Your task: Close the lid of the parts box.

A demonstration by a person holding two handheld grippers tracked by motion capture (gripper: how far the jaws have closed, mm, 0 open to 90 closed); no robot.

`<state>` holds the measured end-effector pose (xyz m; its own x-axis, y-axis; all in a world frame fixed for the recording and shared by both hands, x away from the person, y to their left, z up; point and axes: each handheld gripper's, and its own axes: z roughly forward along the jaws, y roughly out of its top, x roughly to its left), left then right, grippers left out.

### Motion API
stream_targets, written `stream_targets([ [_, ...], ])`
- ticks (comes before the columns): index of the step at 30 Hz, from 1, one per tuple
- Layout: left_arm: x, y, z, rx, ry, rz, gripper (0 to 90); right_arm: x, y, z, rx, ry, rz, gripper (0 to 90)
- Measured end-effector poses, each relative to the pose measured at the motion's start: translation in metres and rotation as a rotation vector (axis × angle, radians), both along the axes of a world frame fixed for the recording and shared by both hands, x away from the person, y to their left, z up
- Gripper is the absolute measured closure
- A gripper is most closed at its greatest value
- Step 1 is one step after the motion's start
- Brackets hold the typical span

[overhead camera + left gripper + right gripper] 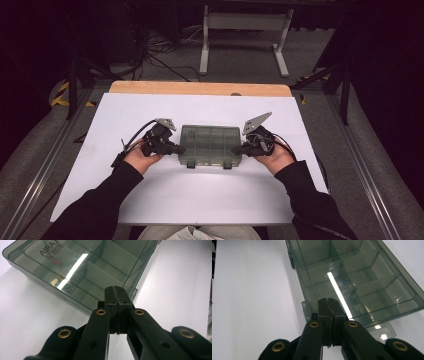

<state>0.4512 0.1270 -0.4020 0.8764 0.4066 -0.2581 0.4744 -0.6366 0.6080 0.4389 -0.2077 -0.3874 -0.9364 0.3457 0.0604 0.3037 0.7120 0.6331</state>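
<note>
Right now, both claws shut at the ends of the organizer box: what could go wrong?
1. The smoky clear plastic compartment box lies loose on the smooth white table. An uneven push from the left claw or the right claw could make it slide or spin.
2. Shut tips against thin plastic walls may slip off or ride over the lid.
3. The box's two front latches look closed, and neither claw is near them, so the lid won't lift from here.

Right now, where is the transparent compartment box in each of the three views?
High view: compartment box lies mid-table, between the two grippers.
Left gripper view: box takes the upper left, beyond the shut jaws.
Right gripper view: box takes the upper right, beyond the shut jaws.
Shared landmark: the white table surface under it.
</note>
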Motion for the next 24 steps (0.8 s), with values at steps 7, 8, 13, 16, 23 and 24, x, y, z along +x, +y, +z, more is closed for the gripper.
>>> stream_targets([
  [7,-0.0022,-0.0002,-0.0004,0.001,-0.015,0.000,89.7,-0.0015,0.0013,-0.0028,-0.004,-0.006,-0.009,89.2],
  [8,-0.0026,-0.0003,-0.0004,0.001,-0.018,0.000,89.7,-0.0018,0.0014,-0.0032,-0.002,-0.005,-0.011,89.3],
  [13,-0.0037,0.0007,-0.0008,-0.008,-0.030,0.003,89.5,-0.0033,0.0033,-0.0046,-0.015,-0.013,-0.015,89.3],
  [16,-0.0044,0.0016,-0.0018,-0.017,-0.029,0.009,89.2,-0.0044,0.0033,-0.0050,-0.014,-0.018,-0.021,89.3],
  [23,-0.0049,0.0015,-0.0026,-0.016,-0.034,0.026,89.8,-0.0063,0.0029,-0.0067,-0.006,-0.029,-0.039,89.7],
  [24,-0.0049,0.0015,-0.0026,-0.016,-0.034,0.026,89.9,-0.0065,0.0035,-0.0075,-0.020,-0.041,-0.044,89.9],
])
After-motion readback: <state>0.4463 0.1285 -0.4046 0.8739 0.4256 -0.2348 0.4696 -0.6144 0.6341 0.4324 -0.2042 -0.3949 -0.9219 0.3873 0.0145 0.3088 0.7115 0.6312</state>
